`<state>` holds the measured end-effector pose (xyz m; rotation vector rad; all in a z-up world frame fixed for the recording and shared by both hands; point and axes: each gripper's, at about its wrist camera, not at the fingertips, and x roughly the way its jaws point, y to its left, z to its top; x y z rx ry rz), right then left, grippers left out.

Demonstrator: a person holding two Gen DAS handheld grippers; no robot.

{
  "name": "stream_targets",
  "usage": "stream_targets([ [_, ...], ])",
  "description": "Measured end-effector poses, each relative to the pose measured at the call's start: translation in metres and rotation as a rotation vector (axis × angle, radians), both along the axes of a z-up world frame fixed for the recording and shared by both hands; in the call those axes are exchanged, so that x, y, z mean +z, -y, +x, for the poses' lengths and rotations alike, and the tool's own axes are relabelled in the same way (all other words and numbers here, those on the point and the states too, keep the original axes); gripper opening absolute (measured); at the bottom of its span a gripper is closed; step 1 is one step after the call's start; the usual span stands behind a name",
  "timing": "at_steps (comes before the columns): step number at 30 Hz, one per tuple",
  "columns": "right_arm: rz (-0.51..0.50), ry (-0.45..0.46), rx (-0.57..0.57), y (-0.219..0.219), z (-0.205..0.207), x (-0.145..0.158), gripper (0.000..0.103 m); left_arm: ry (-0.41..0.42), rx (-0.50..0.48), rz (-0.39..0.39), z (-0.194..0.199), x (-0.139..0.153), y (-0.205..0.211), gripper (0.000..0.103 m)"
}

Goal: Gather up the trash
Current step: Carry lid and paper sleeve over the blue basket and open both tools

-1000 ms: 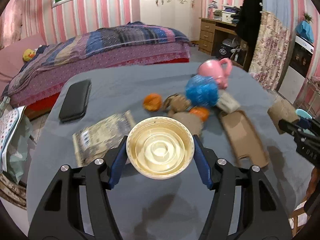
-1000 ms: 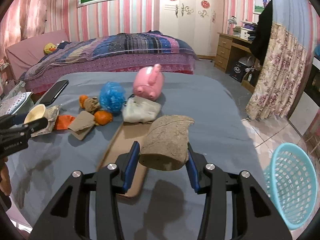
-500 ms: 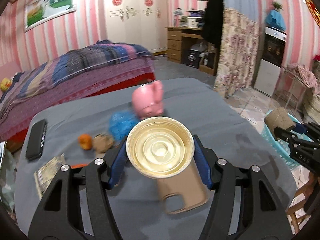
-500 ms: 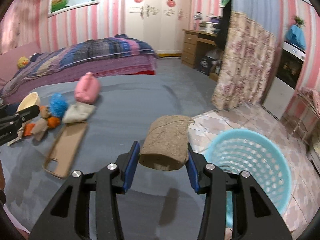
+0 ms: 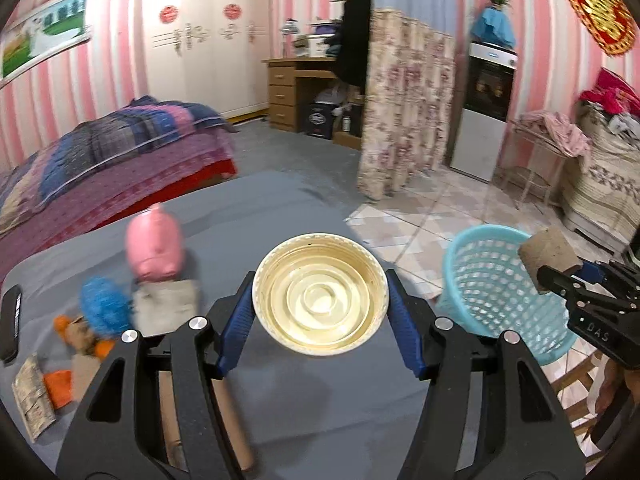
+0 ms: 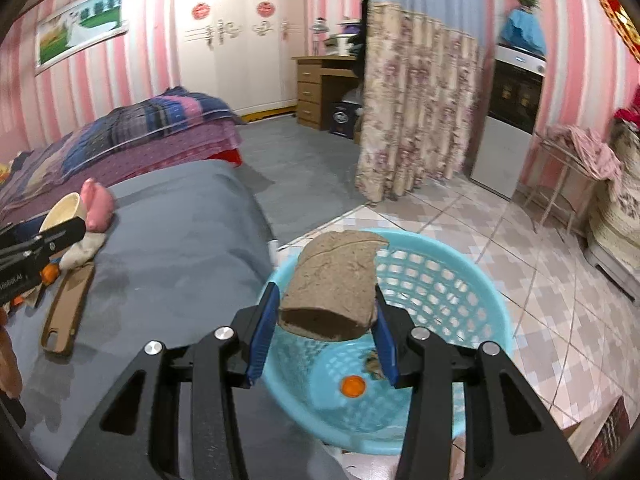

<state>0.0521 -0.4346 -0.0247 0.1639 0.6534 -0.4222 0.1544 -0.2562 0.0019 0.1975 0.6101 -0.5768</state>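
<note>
My left gripper (image 5: pixel 321 312) is shut on a round cream plastic lid (image 5: pixel 321 294), held above the grey table (image 5: pixel 256 216). My right gripper (image 6: pixel 326 312) is shut on a brown cardboard tube (image 6: pixel 332 284) and holds it over the light-blue trash basket (image 6: pixel 460 276) on the floor right of the table. The basket holds an orange cap (image 6: pixel 353 386) and a brown scrap. In the left wrist view the basket (image 5: pixel 492 280) shows at right with the tube (image 5: pixel 548 254) above its rim.
On the table lie a pink piggy bank (image 5: pixel 154 246), a blue scrubber ball (image 5: pixel 104 306), orange peels (image 5: pixel 58 386), a printed wrapper (image 5: pixel 32 400), a brown phone case (image 6: pixel 66 314) and a black phone (image 5: pixel 10 322). A bed stands behind, a floral curtain and tiled floor at right.
Both grippers swung right, away from the trash pile. The right gripper with the tube moved from beside the basket to over it. The left gripper with the lid now faces the basket.
</note>
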Motion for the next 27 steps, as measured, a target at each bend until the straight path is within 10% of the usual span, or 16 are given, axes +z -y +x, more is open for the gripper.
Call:
stream_targets([
  [27,0.051,0.002,-0.259,0.085,-0.038,-0.025,0.044,-0.041,-0.278,0.038,-0.016,-0.061,0.171,0.068],
])
